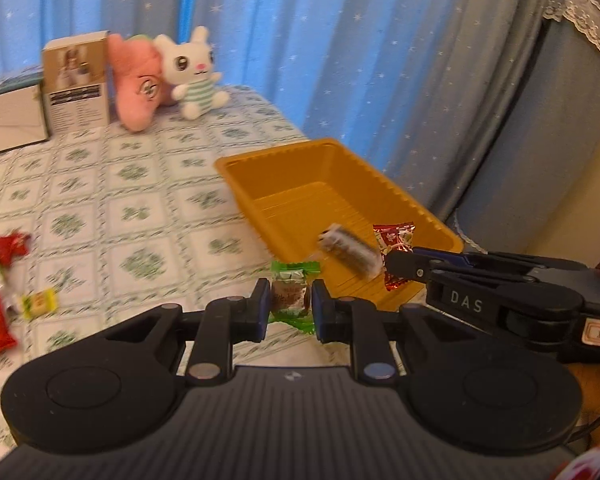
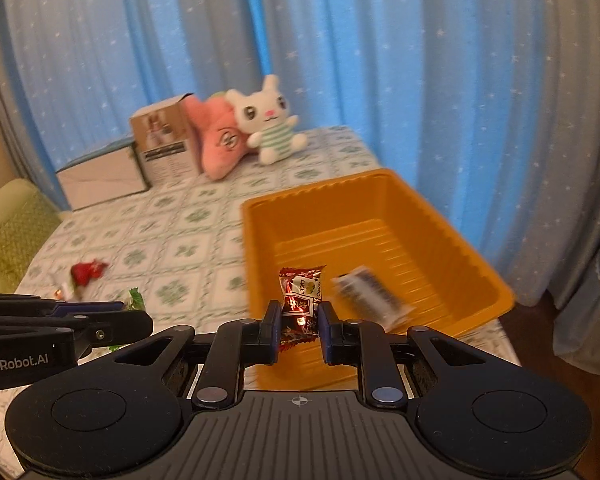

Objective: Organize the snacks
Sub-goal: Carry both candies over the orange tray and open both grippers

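Orange tray [image 2: 452,220], right of centre in frame, on surface: carry both candies fully over rim before release.

Right gripper [image 2: 300,322]: jaws clamped on red candy [image 2: 300,300], over tray's near end.

Left gripper [image 1: 290,306]: jaws clamped on green candy [image 1: 291,294], just short of tray's near rim.

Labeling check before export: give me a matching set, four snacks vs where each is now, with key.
Things:
1. green-wrapped candy
2. red-wrapped candy
3. dark striped packet
4. small yellow candy

Places:
A. lying in the orange tray
B. clamped in the right claw
C. on the tablecloth, left of the tray
D. clamped in the left claw

Pairs: 1-D, 2-B, 3-A, 4-C
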A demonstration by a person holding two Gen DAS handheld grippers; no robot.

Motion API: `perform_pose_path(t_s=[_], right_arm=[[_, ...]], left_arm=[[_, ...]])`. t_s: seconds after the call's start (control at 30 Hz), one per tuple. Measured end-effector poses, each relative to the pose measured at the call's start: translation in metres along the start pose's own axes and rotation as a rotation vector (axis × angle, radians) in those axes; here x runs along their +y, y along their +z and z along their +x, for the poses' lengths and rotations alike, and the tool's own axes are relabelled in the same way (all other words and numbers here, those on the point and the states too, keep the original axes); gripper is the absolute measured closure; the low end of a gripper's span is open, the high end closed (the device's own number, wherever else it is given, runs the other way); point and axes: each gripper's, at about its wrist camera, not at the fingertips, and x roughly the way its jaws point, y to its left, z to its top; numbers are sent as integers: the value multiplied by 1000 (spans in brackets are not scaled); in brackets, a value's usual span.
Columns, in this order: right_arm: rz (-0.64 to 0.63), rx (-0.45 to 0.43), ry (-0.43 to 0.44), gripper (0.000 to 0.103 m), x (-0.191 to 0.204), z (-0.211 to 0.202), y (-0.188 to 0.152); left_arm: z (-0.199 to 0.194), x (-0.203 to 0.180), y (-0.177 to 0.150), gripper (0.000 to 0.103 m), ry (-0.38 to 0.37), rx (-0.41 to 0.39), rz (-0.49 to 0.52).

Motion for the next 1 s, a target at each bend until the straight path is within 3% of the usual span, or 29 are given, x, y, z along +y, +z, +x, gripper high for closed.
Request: perform_pose_path(t_s=[0.23,0.57,1.0], right_arm=[[45,-11,-39,83,-43,4,14],[94,-21,-37,83,-68,12,21],[90,17,2,83,-60,19,20]], left_arm=[[37,-32,19,84,-53,8,56],[75,-42,22,83,-39,25,103],[39,-11,-3,83,26,31,26]])
